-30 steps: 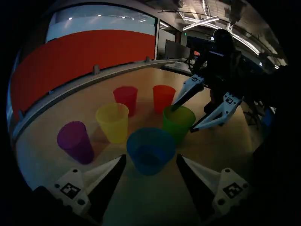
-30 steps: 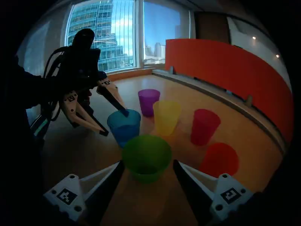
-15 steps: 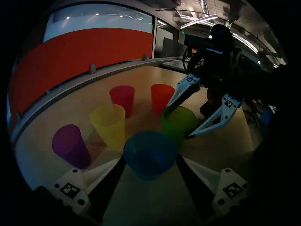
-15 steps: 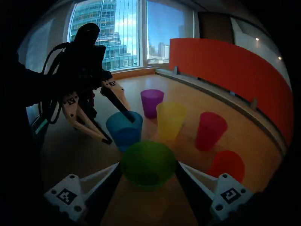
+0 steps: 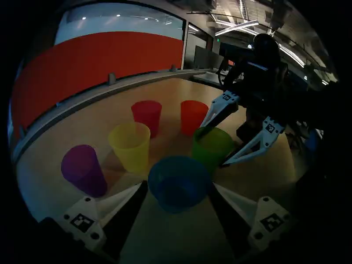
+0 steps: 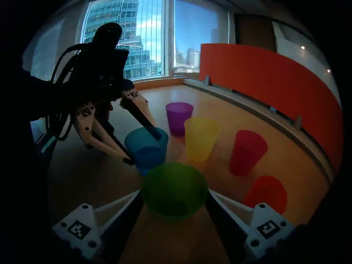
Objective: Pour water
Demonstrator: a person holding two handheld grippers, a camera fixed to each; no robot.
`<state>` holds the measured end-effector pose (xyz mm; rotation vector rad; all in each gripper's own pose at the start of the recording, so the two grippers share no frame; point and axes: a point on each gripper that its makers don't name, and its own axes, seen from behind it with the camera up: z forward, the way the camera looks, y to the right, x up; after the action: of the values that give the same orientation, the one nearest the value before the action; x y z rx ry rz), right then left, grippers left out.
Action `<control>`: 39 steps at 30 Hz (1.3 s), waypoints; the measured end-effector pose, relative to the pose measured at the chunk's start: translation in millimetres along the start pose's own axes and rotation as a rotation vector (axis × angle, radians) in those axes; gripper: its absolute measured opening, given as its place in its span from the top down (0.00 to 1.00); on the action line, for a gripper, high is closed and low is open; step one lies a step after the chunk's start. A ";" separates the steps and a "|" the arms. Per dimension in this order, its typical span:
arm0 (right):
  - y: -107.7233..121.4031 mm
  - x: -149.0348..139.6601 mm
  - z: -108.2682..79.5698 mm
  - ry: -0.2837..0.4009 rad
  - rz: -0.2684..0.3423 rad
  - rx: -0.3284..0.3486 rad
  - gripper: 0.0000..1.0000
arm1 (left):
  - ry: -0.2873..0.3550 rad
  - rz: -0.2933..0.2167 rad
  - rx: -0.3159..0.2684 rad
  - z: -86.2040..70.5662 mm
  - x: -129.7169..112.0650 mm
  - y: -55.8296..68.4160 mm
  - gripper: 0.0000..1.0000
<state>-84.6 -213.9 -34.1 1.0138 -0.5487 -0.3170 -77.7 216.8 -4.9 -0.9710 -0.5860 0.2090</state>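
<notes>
Between the jaws of the left gripper [image 5: 176,185], near the front of the tabletop [image 5: 171,240], the blue cup [image 5: 178,182] is found. These jaws are spread wide, one on each side, and no squeeze is seen. The green cup [image 6: 174,189], just beside it, is framed the same way by the wide-open jaws of the right gripper [image 6: 174,192]. Both cups are judged to be thin, light plastic that bends when pinched, so each should be held softly around the middle. Whether water is inside cannot be told. A yellow cup [image 5: 130,145] and a purple cup [image 5: 83,169] are stood farther off.
</notes>
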 end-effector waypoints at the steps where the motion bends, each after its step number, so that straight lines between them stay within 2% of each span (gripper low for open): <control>1: 0.1 -0.2 0.1 -0.001 0.000 0.000 0.05 | -0.003 0.002 -0.002 0.3 -0.8 0.8 0.02; 10: -0.5 -1.8 0.8 -0.007 0.000 0.003 0.09 | -0.009 0.014 0.003 3.4 -2.7 2.3 0.03; 16: -1.9 -2.6 -0.9 -0.010 -0.002 0.005 0.09 | -0.004 0.003 0.000 2.7 -1.4 2.5 0.13; 26: -0.8 3.7 -7.4 0.006 0.008 -0.002 0.10 | 0.007 0.004 0.004 -0.6 1.4 3.2 0.14; 33: -0.8 14.1 -17.1 0.020 0.000 -0.017 0.10 | 0.054 -0.015 0.019 -12.0 19.7 2.6 0.13; 39: -3.0 27.6 -30.3 0.039 -0.003 -0.034 0.10 | 0.085 -0.016 0.062 -29.3 35.6 -2.7 0.13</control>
<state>-44.7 -207.4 -41.2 0.9863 -0.5052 -0.3074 -32.2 209.4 -1.9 -0.9108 -0.5059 0.1699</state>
